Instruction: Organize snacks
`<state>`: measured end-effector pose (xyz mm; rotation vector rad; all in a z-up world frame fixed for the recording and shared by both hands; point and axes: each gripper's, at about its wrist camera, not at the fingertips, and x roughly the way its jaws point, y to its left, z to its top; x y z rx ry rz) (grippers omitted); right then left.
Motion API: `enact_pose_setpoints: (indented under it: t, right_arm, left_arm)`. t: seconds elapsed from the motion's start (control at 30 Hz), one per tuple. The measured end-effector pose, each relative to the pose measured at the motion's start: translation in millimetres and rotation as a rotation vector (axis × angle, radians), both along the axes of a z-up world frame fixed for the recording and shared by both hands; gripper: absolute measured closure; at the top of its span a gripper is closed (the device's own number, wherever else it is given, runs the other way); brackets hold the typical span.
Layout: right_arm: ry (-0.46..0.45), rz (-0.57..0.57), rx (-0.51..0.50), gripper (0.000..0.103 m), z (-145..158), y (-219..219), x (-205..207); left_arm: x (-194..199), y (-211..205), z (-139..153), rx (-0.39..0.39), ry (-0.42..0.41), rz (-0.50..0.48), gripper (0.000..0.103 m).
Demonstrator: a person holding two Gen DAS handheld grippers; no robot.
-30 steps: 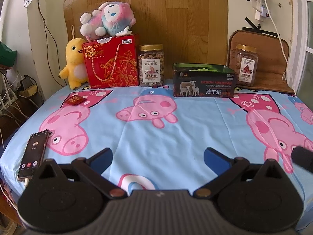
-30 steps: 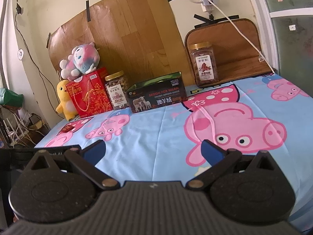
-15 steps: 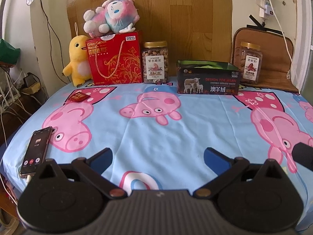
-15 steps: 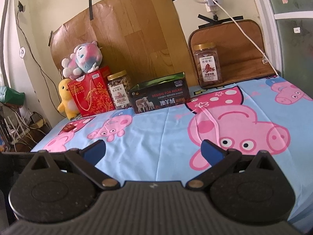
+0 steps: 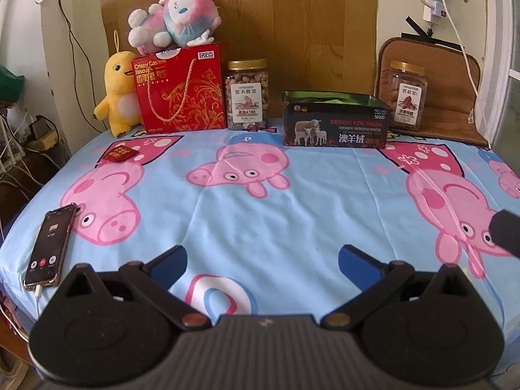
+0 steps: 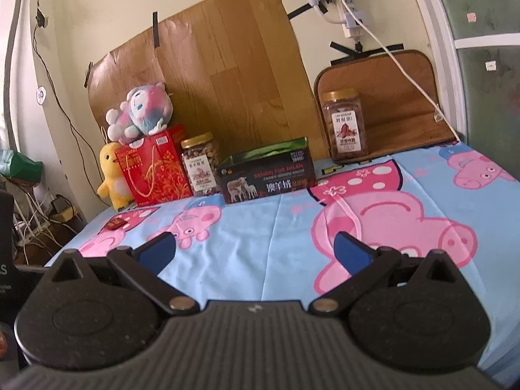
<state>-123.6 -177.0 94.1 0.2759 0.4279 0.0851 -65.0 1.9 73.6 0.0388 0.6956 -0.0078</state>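
Along the back of the table stand a red biscuit gift box (image 5: 180,89) (image 6: 156,165), a gold-lidded nut jar (image 5: 247,95) (image 6: 200,164), an open dark tin box (image 5: 334,120) (image 6: 266,175) and a second jar (image 5: 406,96) (image 6: 346,125) on a brown mat. A small red packet (image 5: 119,154) (image 6: 115,224) lies at the left. My left gripper (image 5: 261,260) and right gripper (image 6: 255,248) are both open and empty, low over the table's near side, far from the snacks.
A pink plush (image 5: 174,21) lies on the red box and a yellow duck plush (image 5: 118,94) stands left of it. A phone (image 5: 48,248) lies at the near left edge. The table has a blue pig-print cloth (image 5: 260,211). A white cable (image 6: 406,74) hangs at right.
Both cameras have tilted or risen slightly, so the back row of objects sits lower in the frames. Both grippers stay open. No object has moved.
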Motion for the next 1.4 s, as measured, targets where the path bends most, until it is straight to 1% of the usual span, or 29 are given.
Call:
enact_pose_setpoints:
  t: [0.2, 0.5, 0.73, 0.93, 1.4]
  right_arm:
    - [0.028, 0.001, 0.004, 0.0, -6.7, 2.3, -1.4]
    - [0.033, -0.009, 0.007, 0.0, -9.0, 1.0, -3.6]
    - [-0.018, -0.018, -0.004, 0.0, -5.3, 1.2, -9.4]
    - [0.008, -0.011, 0.004, 0.0, -8.0, 0.1, -5.2]
    - [0.01, -0.009, 0.005, 0.0, -8.0, 2.7, -6.3]
  left_arm:
    - [-0.7, -1.4, -0.7, 0.001, -0.002, 0.002, 0.0]
    - [-2.0, -3.5, -0.8, 0.011, -0.003, -0.003, 0.0]
    - [-2.5, -5.9, -0.9, 0.011, 0.002, -0.015, 0.0]
    - [-2.6, -6.1, -1.5, 0.006, 0.003, -0.018, 0.0]
    - [-3.2, -8.0, -3.2, 0.005, 0.01, -0.026, 0.0]
